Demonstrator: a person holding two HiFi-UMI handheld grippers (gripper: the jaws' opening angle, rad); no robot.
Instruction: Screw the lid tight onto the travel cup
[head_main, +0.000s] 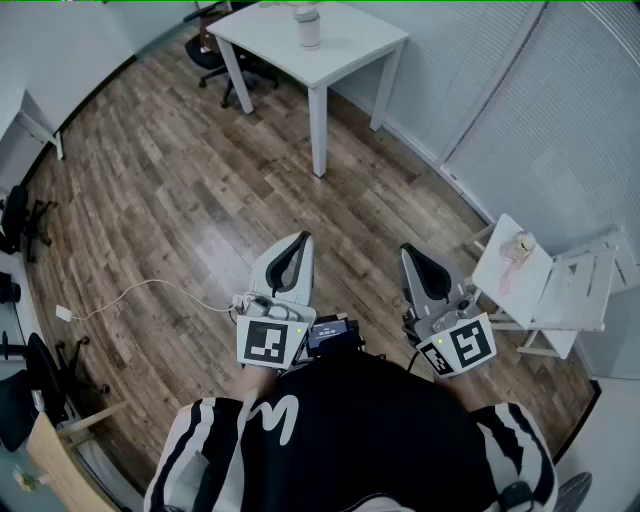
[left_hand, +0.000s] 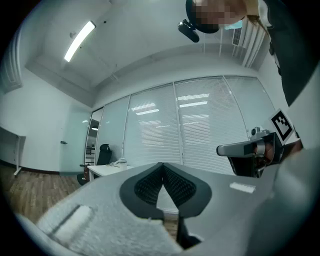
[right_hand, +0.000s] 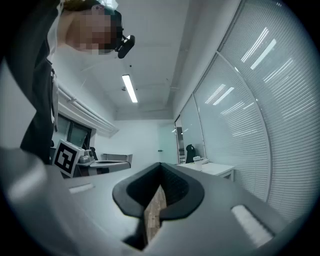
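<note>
Both tools are held level and close in front of the person's body, side by side above the wooden floor (head_main: 170, 180). The left tool (head_main: 300, 245) has its two dark ribbed pads pressed together at the tips, with nothing between them. The right tool (head_main: 412, 258) is closed the same way and grips nothing; only a sliver of floor shows through the slit lower down between its pads. The travel cup (head_main: 307, 25) stands upright on the white tabletop (head_main: 350, 45), well ahead of both tools and far beyond their tips, touched by neither. From the left tool's own view it sits small and to the left of the closed pads; from the right tool's view it lies slightly to the right of them. It is too small in every view to tell how its lid sits. A black office chair (head_main: 215, 55) stands just behind the tabletop's far left side. Well off to the right of the right tool is a small white folding stand (head_main: 540, 285). To the left of the left tool, a thin white cable (head_main: 150, 285) trails across the floor.
</note>
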